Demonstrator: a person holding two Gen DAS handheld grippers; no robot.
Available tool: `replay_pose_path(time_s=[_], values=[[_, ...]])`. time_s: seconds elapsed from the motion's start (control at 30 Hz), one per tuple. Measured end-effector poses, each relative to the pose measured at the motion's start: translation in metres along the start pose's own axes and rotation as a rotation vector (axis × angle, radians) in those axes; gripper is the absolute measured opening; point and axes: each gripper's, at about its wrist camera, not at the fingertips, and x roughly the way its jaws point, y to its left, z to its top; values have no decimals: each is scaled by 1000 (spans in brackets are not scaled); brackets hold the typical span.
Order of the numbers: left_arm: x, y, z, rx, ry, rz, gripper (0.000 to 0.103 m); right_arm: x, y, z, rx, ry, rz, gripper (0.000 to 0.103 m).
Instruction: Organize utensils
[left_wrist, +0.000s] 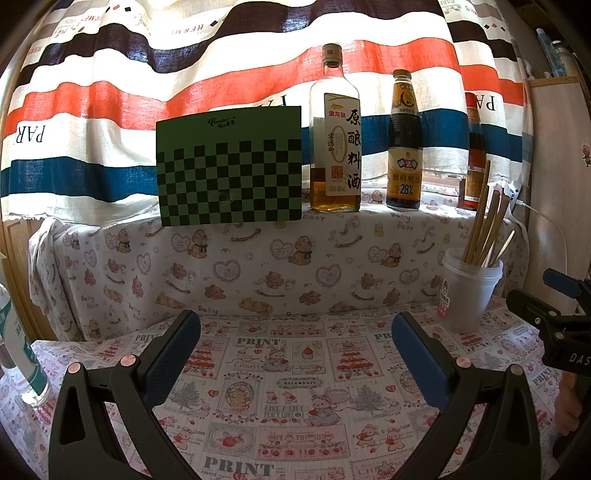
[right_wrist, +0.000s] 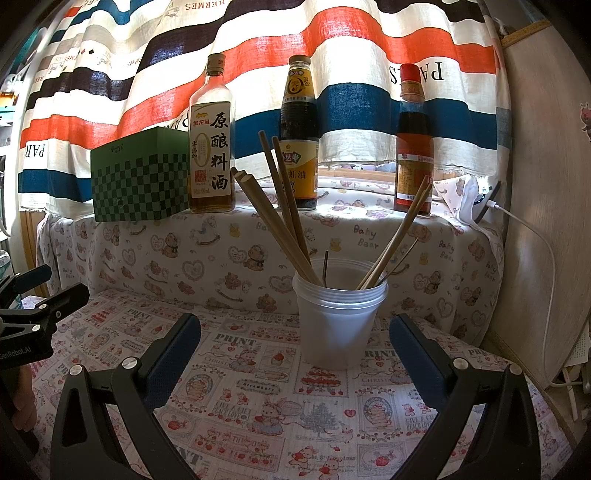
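The left claw (left_wrist: 295, 332) has its two blue-padded fingers wide apart, and nothing is between them; under it only the printed cloth of the tabletop (left_wrist: 280, 387) shows. The right claw (right_wrist: 295, 332) is spread apart in the same way and holds nothing.

In the right wrist view, a translucent plastic cup (right_wrist: 340, 317) stands upright on the tabletop, just beyond the claw and between the lines of its two fingers, at about 12 o'clock. In the cup stand wooden chopsticks (right_wrist: 280, 221): one bundle leans toward 11 o'clock, and a second pair (right_wrist: 399, 236) leans toward 1 o'clock. A thin dark metal stick also rises from the cup; what it is I cannot tell. In the left wrist view the same cup sits at about 2 o'clock, well apart from the left claw, and a part of the other claw's black body shows at 3 o'clock.

Behind the cup a ledge covered with bear-print cloth (right_wrist: 236, 251) carries a green checkered box (right_wrist: 140, 177) at 10 o'clock, then a clear bottle with amber liquid (right_wrist: 212, 140), a dark sauce bottle (right_wrist: 299, 136) and a red-capped bottle (right_wrist: 413, 147) at 1 o'clock. A striped curtain (right_wrist: 332, 44) hangs behind them. A white cable (right_wrist: 543, 251) runs down at 3 o'clock.
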Motion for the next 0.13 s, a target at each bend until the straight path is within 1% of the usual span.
replay_pose_path(time_s=[0.13], values=[[0, 0, 0, 1, 0, 0, 103, 0, 0, 0, -1, 0, 1, 103]])
